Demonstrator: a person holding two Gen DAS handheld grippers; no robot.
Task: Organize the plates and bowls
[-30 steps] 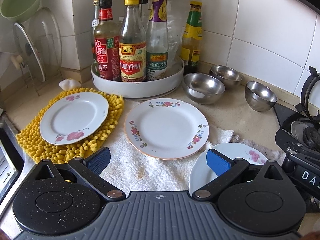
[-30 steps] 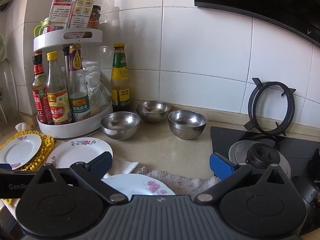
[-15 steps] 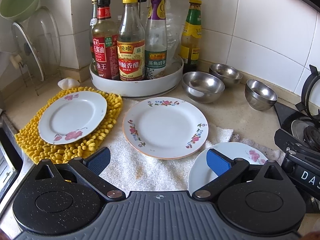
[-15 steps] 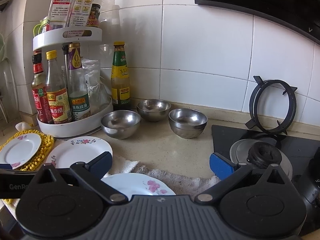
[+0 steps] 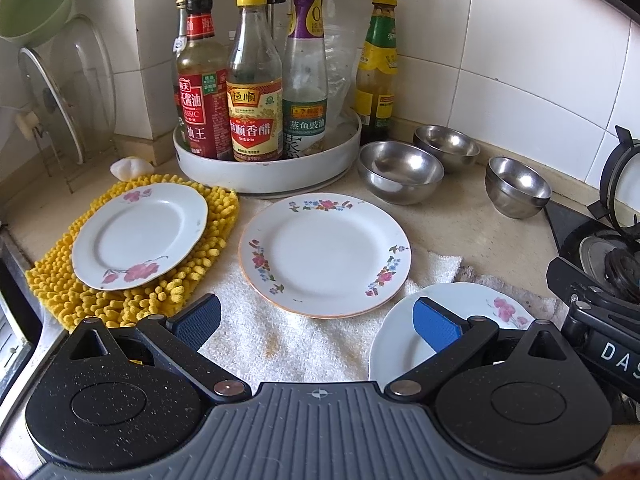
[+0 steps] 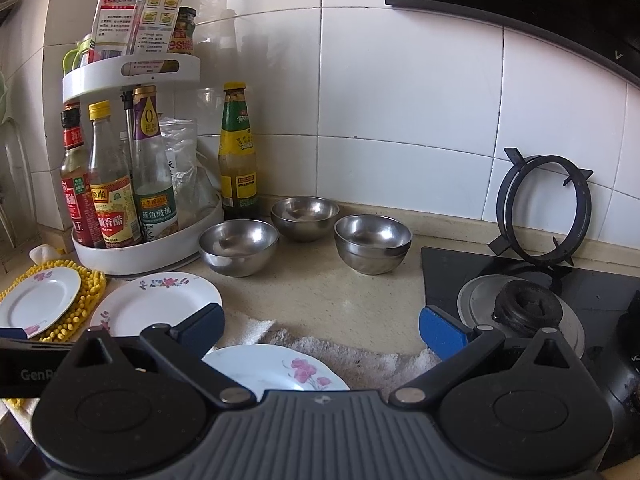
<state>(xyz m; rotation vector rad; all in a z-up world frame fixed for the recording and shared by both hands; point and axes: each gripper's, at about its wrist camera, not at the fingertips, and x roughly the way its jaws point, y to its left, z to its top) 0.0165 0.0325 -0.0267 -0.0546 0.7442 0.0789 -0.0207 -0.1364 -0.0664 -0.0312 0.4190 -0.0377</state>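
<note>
Three floral plates lie on the counter: a small one point(image 5: 138, 234) on a yellow mat, a larger one point(image 5: 324, 254) on a white towel, and a third point(image 5: 476, 308) at the right, partly under my left gripper's blue fingertip. Three steel bowls point(image 5: 400, 170) point(image 5: 446, 146) point(image 5: 516, 186) stand behind them. My left gripper point(image 5: 316, 326) hovers open over the towel, holding nothing. My right gripper point(image 6: 320, 330) is open above the third plate point(image 6: 276, 368), facing the bowls point(image 6: 372, 238).
A white two-tier rack point(image 5: 268, 160) of sauce bottles stands at the back left, with a loose green-labelled bottle point(image 5: 376, 68) beside it. A lid rack point(image 5: 56, 92) is at the far left. The black stove point(image 6: 520, 304) and a leaning pan support point(image 6: 544, 210) fill the right.
Both views have shifted only slightly; the left gripper has crept a little forward. Nothing was grasped or moved.
</note>
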